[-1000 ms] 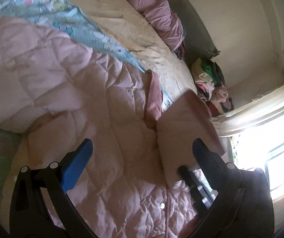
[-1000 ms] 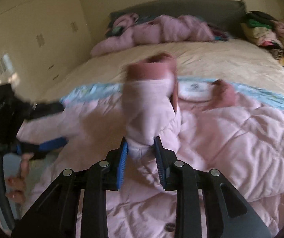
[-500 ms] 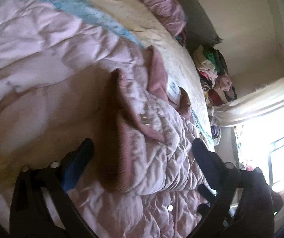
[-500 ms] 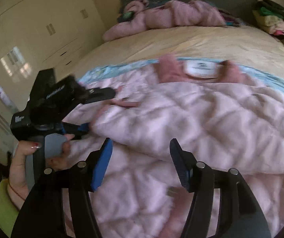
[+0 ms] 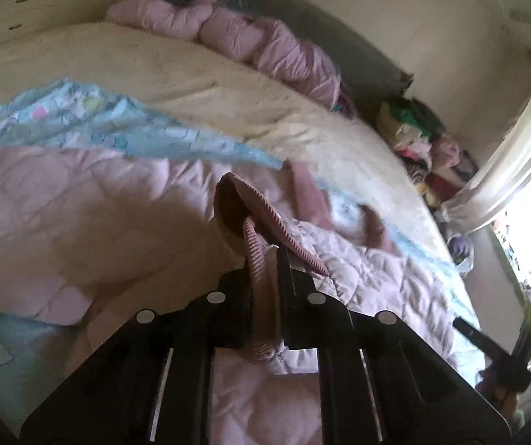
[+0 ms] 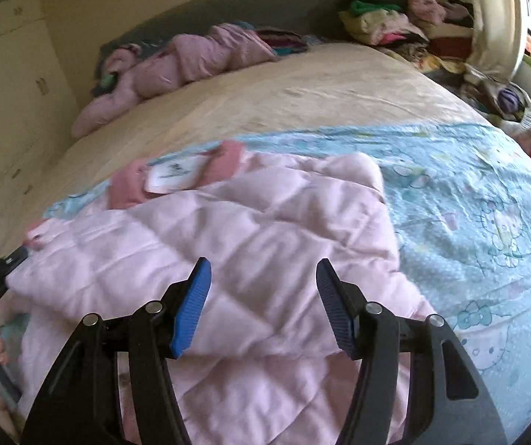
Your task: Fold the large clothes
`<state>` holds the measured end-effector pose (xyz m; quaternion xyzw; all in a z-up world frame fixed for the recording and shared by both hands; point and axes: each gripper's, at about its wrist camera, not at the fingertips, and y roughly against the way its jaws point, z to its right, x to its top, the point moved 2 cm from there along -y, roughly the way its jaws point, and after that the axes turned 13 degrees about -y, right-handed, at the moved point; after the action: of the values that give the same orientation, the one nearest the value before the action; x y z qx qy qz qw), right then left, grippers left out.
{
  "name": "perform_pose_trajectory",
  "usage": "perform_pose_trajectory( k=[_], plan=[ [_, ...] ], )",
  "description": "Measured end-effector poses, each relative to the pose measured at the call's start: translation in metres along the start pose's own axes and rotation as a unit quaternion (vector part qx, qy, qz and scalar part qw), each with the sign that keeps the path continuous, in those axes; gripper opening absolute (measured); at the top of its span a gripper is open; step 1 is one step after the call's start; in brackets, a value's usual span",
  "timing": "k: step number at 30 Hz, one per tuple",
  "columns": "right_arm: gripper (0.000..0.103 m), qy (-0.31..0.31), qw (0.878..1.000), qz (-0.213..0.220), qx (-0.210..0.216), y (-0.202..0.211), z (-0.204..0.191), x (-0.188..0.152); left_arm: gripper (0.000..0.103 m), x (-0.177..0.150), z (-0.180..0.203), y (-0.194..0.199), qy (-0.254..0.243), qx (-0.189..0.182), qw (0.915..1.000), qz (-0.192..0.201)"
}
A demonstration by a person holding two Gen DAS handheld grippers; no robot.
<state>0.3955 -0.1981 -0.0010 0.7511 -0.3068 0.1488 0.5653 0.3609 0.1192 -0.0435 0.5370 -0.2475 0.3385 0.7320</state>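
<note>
Left gripper [image 5: 265, 256] pinches the jacket's ribbed cuff [image 5: 256, 259]; only the right view shows the right gripper [image 6: 263, 296] spread over the jacket [image 6: 228, 252].

The jacket [image 6: 250, 244] lies on a sheet [image 6: 469, 193] covering the bed [image 6: 302, 89].

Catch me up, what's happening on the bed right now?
A person is folding a pink quilted jacket spread on the bed, over a blue cartoon sheet. The left gripper is shut on the ribbed cuff of one sleeve. The right gripper hovers open over the jacket's body, nothing between its pads. Other clothes are piled by the headboard.
</note>
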Motion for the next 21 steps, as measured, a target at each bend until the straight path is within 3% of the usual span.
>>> perform_pose_trajectory(
  k=[6,15,16,18,20,21],
  plan=[
    [0.057,-0.014,0.998,-0.045,-0.044,-0.044,0.016,-0.005,0.007,-0.025,-0.013,-0.029,-0.014,0.039,0.9966,-0.072],
    [0.059,-0.039,0.997,-0.053,-0.041,-0.049,0.023,-0.011,0.019,-0.041,-0.019,-0.030,-0.024,0.043,0.9947,-0.091],
    [0.060,-0.049,0.997,-0.047,-0.029,-0.041,0.022,-0.010,0.023,-0.039,-0.019,-0.026,-0.026,0.046,0.9945,-0.091],
    [0.075,-0.063,0.997,-0.036,0.000,-0.027,0.019,-0.010,0.034,-0.034,-0.016,-0.011,-0.029,0.049,0.9949,-0.083],
    [0.084,-0.060,0.998,-0.021,0.021,-0.010,0.010,-0.011,0.053,-0.030,-0.016,0.004,-0.028,0.052,0.9956,-0.072],
    [0.088,-0.054,0.998,-0.016,0.034,-0.002,0.002,-0.012,0.056,-0.028,-0.017,0.014,-0.028,0.059,0.9957,-0.065]
  ],
)
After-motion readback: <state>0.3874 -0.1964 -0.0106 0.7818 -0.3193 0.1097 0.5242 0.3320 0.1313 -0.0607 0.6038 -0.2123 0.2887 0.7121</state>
